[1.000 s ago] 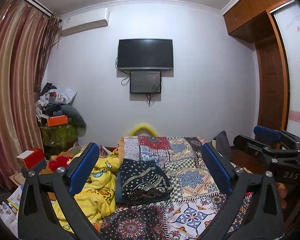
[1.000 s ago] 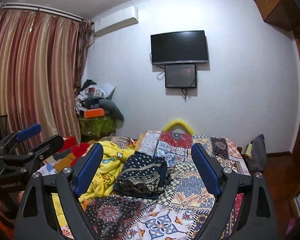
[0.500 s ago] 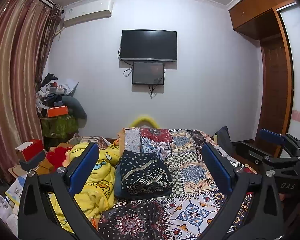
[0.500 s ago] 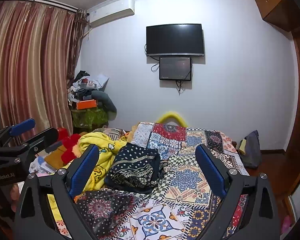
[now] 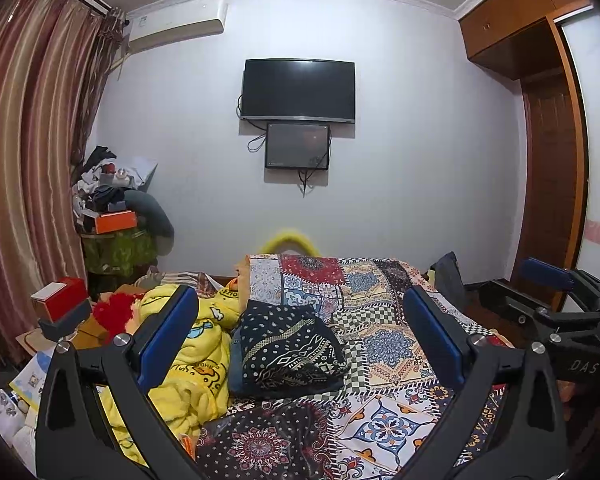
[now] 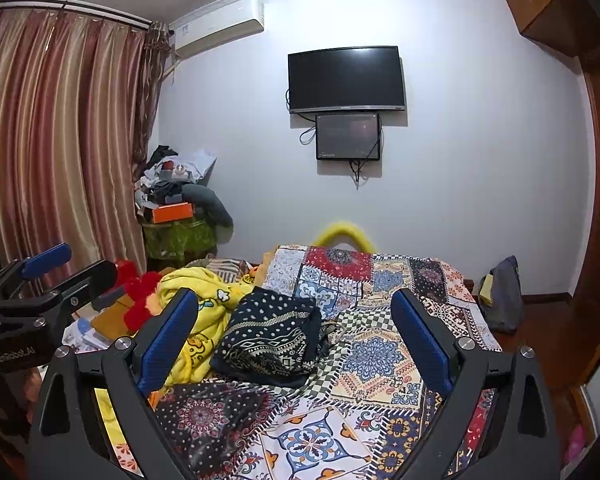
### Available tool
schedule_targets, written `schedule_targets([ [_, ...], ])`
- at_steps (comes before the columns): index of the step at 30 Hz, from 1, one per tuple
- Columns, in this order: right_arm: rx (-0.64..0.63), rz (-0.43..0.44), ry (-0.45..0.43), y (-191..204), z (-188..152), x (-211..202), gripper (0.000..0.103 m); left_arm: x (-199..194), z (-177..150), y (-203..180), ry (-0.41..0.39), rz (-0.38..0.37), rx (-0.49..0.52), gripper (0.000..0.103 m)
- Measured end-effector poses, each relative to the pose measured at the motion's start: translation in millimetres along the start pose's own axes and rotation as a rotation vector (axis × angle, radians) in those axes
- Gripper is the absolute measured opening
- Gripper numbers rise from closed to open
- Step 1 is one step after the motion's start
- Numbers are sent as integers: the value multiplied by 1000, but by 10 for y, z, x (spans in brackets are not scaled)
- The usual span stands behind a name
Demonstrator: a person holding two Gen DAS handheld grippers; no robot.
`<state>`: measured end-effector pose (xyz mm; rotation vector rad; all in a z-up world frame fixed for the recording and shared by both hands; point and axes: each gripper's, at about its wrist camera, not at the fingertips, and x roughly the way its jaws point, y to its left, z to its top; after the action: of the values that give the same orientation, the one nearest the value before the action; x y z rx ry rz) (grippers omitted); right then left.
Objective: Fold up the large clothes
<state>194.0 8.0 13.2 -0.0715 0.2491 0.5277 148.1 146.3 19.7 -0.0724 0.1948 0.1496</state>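
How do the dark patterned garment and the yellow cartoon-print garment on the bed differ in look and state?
The dark patterned garment is navy with pale dots and geometric bands; the yellow garment is bright yellow fleece with cartoon prints. The dark one lies as a compact folded bundle near the bed's middle; the yellow one sprawls crumpled along the left edge. Both rest on the patchwork bedspread, untouched by either claw.

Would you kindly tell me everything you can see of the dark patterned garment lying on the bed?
The dark patterned garment is soft navy fabric with pale dots and a band of cream geometric print. It lies in a loosely folded, rumpled bundle on the patchwork bedspread, its left edge against the yellow cartoon blanket. Neither gripper touches it.
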Motion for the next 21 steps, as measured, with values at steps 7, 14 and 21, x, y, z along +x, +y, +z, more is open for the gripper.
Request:
schedule_targets([
  [7, -3, -3, -14, 14, 19, -54, 96, -11, 0, -15, -2, 4, 0, 102],
  [14, 4, 0, -7, 9, 14, -48, 96, -19, -2, -22, -1, 0, -2, 102],
  [21, 17, 3, -9, -11, 12, -41, 96, -3, -14, -47, 10, -14, -6, 102],
])
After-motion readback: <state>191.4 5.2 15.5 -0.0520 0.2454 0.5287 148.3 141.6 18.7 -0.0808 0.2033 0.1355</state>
